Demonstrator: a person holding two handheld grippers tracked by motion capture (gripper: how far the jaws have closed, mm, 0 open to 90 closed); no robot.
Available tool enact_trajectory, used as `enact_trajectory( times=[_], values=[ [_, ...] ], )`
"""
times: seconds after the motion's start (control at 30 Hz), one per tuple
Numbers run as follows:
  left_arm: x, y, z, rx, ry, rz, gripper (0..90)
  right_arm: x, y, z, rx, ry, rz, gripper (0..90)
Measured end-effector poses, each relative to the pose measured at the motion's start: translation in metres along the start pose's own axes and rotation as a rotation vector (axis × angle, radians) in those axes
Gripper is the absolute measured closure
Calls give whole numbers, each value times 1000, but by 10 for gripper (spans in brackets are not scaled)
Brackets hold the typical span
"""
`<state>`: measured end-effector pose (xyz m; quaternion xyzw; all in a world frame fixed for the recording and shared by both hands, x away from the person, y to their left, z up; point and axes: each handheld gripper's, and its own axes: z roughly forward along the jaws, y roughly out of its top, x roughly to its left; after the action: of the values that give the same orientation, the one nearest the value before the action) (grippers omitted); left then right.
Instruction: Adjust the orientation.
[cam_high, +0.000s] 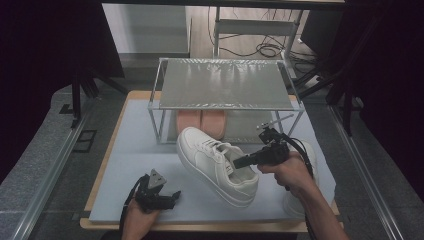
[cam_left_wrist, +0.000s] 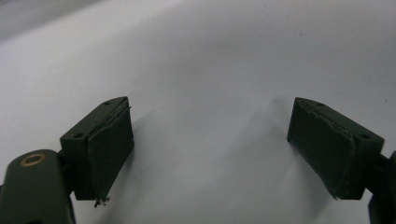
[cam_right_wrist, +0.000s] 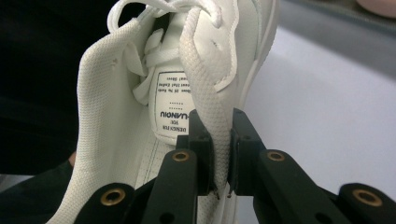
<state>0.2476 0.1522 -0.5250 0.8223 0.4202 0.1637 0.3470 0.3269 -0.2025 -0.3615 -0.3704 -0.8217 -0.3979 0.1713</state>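
Observation:
A white lace-up sneaker hangs tilted over the middle of the grey mat, its toe toward the metal rack. My right gripper comes in from the right and is shut on the sneaker's padded collar edge. In the right gripper view that woven edge runs down between the two closed jaws of my right gripper, beside the printed tongue label. My left gripper rests low near the mat's front edge, to the left of the sneaker. In the left gripper view my left gripper is open over bare mat.
A metal rack with a flat top shelf stands at the back of the mat. A pair of pink shoes lies under it. A second white shoe lies at the right, partly hidden behind my right forearm. The mat's front edge is close to both hands.

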Motion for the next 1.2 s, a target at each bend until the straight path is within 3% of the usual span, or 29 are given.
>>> enact_trajectory(
  times=[0.27,0.8,1.2],
  values=[
    [0,0,0,2,0,1,143,3,11,-10,-54,50,10,823],
    [-1,0,0,-7,-3,-7,144,9,33,-20,-133,98,26,825],
    [-1,0,0,-6,-3,-6,144,9,52,-28,-209,98,56,826]
  ],
)
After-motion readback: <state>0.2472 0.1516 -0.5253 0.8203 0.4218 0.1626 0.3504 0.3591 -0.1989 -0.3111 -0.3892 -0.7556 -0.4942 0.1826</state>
